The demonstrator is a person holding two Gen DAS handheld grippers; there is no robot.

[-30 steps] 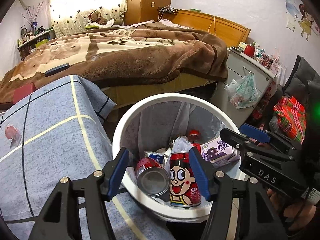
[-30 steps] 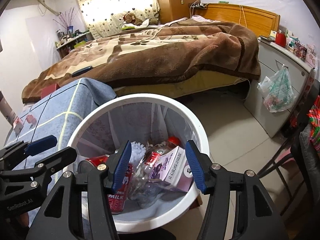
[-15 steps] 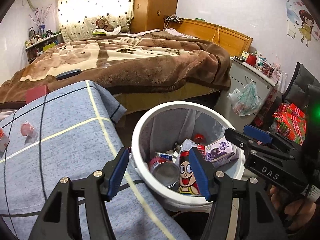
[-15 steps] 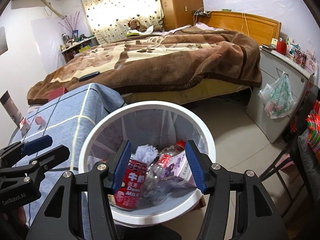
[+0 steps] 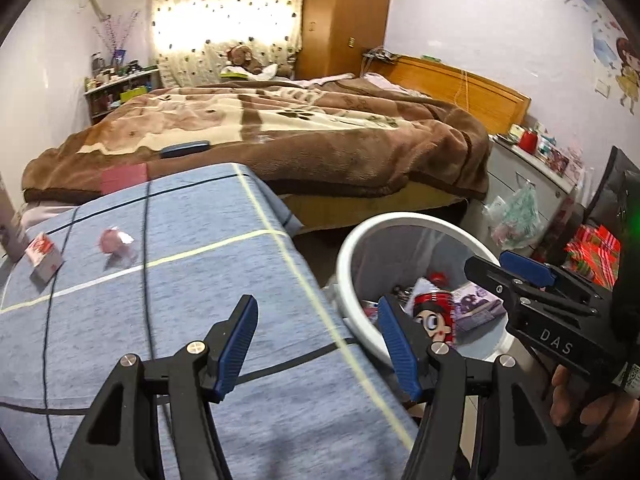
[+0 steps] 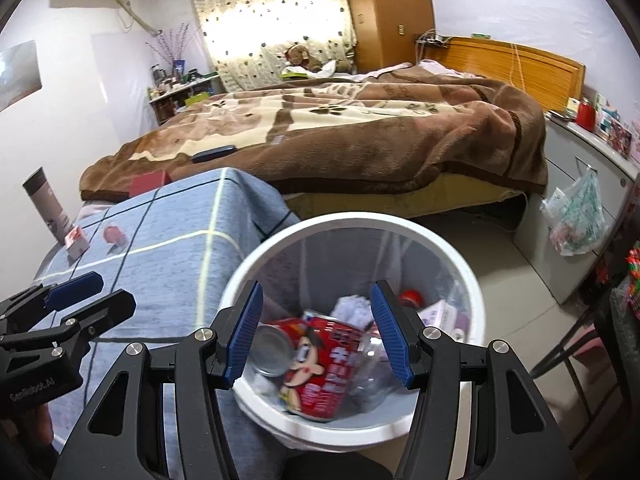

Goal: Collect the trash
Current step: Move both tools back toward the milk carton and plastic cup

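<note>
A white trash bin (image 6: 448, 256) stands beside a table with a blue cloth (image 5: 180, 280); it also shows in the left wrist view (image 5: 348, 248). In it lie red cartoon cans (image 6: 320, 372), a clear bottle and a purple carton. On the cloth's far left lie a small red-and-white carton (image 5: 42, 256) and a pink crumpled wrapper (image 5: 114, 240). My left gripper (image 5: 316, 344) is open and empty over the table's right edge. My right gripper (image 6: 318, 336) is open and empty above the bin.
A bed with a brown blanket (image 5: 280, 128) lies behind the table. A grey cabinet with a hanging plastic bag (image 6: 576, 220) stands to the right. A tall grey tumbler (image 6: 46, 204) stands at the table's far left. A chair (image 6: 600, 340) is at right.
My left gripper has swung left from over the bin to over the table's cloth. My right gripper has drawn back and up a little above the bin. Both stay open.
</note>
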